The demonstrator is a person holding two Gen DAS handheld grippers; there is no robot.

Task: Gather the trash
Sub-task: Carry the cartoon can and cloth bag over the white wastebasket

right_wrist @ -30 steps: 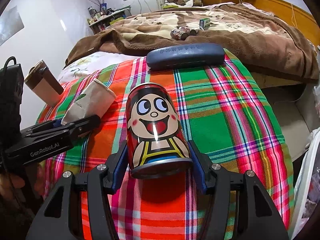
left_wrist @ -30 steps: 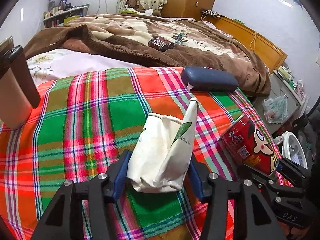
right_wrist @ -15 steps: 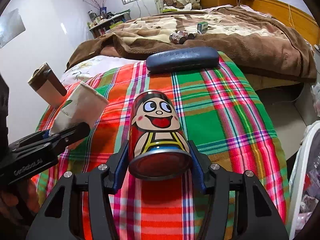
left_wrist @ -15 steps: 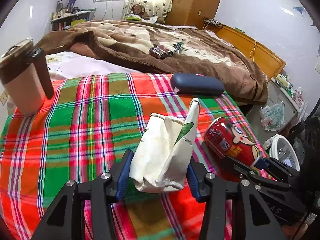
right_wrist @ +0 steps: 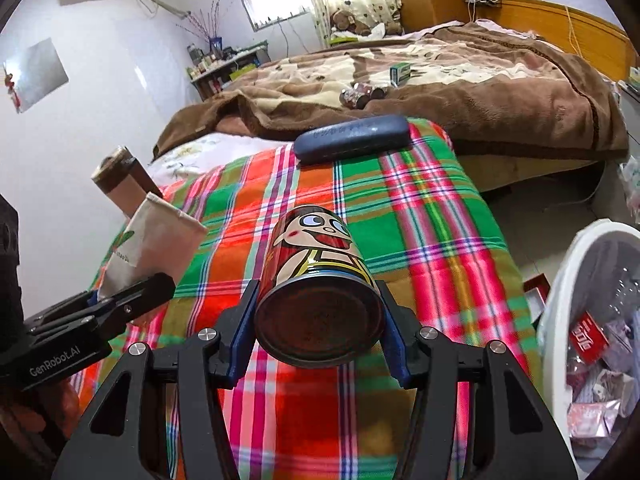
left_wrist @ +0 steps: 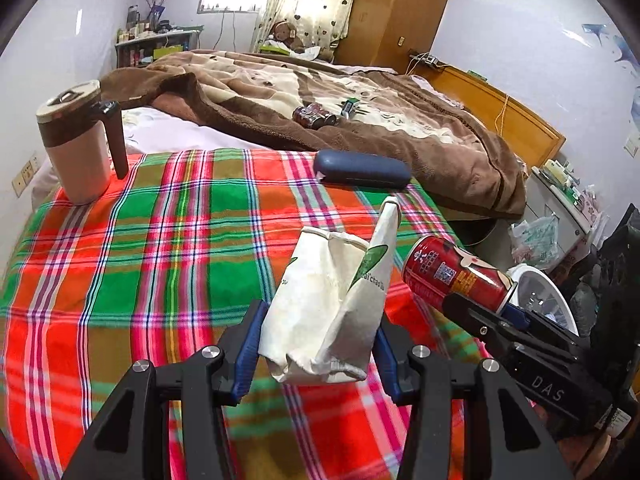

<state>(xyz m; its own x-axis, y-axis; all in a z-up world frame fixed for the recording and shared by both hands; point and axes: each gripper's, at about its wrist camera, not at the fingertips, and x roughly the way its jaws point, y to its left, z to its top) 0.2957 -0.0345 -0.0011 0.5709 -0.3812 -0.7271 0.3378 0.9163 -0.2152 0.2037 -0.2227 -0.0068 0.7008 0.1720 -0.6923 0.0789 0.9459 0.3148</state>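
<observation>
— Bedroom, plaid tabletop [left_wrist: 168, 248]. What do the tongs hold?
— Left tongs [left_wrist: 316, 350] clamp a crumpled paper cup [left_wrist: 332, 304]; right tongs [right_wrist: 318, 330] clamp a red cartoon can [right_wrist: 316, 280], both lifted above the cloth.
— Around them?
— White bin [right_wrist: 560, 300] at right; blue case [left_wrist: 360, 170] and mug [left_wrist: 76, 144] farther back.

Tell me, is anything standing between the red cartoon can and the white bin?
Nothing visible does. The right gripper holds the red cartoon drink can above the plaid cloth, and the white plastic bin, already holding wrappers, stands open beside the cloth's right edge with only clear air between them.
</observation>
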